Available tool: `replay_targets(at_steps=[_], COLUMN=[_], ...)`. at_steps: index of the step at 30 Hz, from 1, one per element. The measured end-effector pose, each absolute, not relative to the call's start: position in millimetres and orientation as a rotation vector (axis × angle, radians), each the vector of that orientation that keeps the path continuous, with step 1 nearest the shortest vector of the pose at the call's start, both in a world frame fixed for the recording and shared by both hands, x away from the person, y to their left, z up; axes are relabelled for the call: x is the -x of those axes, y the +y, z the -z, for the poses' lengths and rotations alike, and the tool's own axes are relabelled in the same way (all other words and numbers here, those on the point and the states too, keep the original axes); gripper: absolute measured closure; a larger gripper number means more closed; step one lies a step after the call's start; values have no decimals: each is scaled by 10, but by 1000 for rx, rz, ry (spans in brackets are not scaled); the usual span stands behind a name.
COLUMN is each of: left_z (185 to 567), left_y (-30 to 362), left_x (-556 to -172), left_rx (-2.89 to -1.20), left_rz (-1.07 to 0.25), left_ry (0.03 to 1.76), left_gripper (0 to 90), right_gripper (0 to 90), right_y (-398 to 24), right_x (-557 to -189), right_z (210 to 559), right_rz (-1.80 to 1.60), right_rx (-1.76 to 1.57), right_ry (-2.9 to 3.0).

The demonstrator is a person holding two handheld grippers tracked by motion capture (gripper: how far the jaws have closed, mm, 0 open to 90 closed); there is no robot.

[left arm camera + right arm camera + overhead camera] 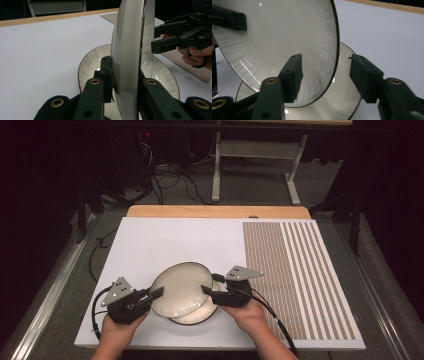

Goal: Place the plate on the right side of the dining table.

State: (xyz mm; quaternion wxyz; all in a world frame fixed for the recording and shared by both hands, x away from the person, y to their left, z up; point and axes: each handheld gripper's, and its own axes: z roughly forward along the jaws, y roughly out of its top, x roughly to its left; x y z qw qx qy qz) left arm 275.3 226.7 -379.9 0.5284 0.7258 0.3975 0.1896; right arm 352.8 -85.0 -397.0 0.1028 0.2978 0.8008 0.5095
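Plates, two. We hold the upper plate [181, 287] tilted above the lower plate [197, 316], which lies flat on the desk [165, 240], likely to separate them. Left tongs [154, 295] clamped on its rim. Right tongs [206, 291] apart, straddling the opposite rim, not yet gripping.

The lower plate [196, 316] is largely covered by the upper plate [180, 287] raised over it. In the left gripper view the upper plate's [127, 50] top and bottom run off the frame. In the right gripper view its [274, 37] top and left are cut off, and the lower plate [342, 100] runs past the bottom edge.
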Motion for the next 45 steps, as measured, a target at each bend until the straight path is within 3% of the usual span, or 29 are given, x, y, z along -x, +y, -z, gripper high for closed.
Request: replay_targets(at_steps=[6,17,45], left_z=[3802,3812,3778], left_y=[2273,2279,2296], left_x=[-2749,-2752,-2713], left_rx=[-1732,-1725,-1713], left_rz=[-452,-450,-423], left_ry=[949,949,965], left_gripper=[791,790,805], right_gripper=[649,780,831], right_y=[-827,-815,-869], right_x=[-3574,-3624,-3592], right_z=[4019,4057,3999], right_rz=[-1524,-1562,-1621], right_rx=[-915,-938,-989], right_ry=[2385,2431,2429])
